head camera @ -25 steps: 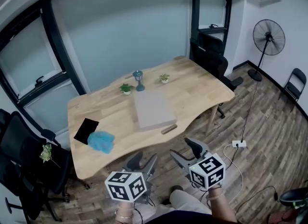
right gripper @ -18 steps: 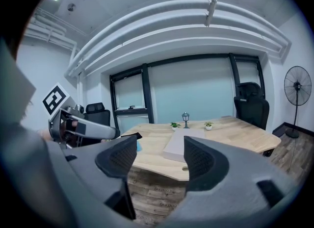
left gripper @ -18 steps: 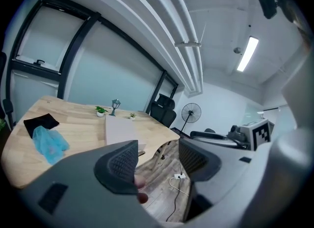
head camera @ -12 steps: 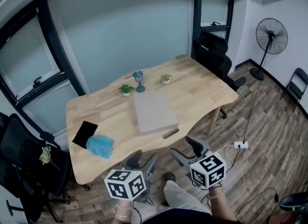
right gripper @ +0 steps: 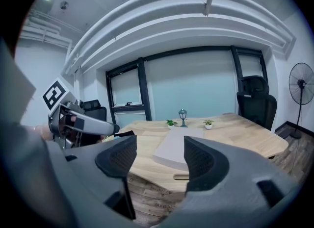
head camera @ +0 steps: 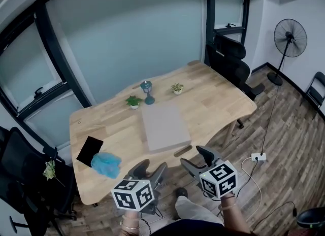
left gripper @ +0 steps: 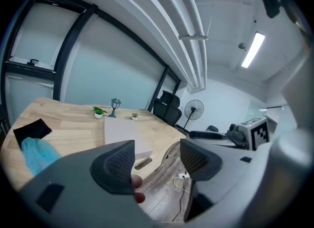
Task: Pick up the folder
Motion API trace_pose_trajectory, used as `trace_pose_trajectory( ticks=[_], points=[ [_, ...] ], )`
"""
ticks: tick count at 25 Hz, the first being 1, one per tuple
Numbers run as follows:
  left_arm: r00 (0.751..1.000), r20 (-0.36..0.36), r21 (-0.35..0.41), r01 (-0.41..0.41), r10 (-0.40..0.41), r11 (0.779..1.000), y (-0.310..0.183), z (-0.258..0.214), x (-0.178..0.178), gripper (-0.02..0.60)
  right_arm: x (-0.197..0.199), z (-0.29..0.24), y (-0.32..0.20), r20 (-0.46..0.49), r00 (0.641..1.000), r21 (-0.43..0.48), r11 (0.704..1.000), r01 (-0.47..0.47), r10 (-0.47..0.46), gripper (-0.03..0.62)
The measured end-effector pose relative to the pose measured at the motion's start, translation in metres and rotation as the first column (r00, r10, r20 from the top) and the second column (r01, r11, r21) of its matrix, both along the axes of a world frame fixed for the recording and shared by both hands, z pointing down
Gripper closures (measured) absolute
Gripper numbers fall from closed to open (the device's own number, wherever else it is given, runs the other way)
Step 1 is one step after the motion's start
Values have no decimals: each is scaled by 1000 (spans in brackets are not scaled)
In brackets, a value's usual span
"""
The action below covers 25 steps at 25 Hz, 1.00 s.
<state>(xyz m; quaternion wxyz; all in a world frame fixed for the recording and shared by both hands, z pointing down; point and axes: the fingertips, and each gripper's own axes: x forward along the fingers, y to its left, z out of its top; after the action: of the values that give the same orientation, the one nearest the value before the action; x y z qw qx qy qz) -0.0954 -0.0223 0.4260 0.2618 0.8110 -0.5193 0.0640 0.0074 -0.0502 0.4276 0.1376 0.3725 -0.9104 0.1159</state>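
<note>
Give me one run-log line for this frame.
phase: pre-grasp | left gripper: open, empty | right gripper: open, empty | folder: flat on table, untouched

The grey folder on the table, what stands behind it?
Behind the folder, on its far side, stand a lantern figure, a left potted plant and a right potted plant. Anything under the folder is covered.

Left claw (head camera: 151, 168), right claw (head camera: 194, 156) — open, empty.

The head view looked steeply down from above on the whole wooden table (head camera: 218, 100), from well back. Both gripper views looked low, almost level, along their jaws toward that table, and all three shared the folder (head camera: 165, 127) on it.
</note>
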Motion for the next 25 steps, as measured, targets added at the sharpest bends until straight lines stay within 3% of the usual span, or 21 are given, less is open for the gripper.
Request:
trace_pose_trajectory(
  ticks=[25],
  points=[
    [994, -59, -83, 88, -93, 993, -147, 23, -24, 281, -3, 26, -155, -3, 999, -92, 995, 36, -36, 318]
  ],
)
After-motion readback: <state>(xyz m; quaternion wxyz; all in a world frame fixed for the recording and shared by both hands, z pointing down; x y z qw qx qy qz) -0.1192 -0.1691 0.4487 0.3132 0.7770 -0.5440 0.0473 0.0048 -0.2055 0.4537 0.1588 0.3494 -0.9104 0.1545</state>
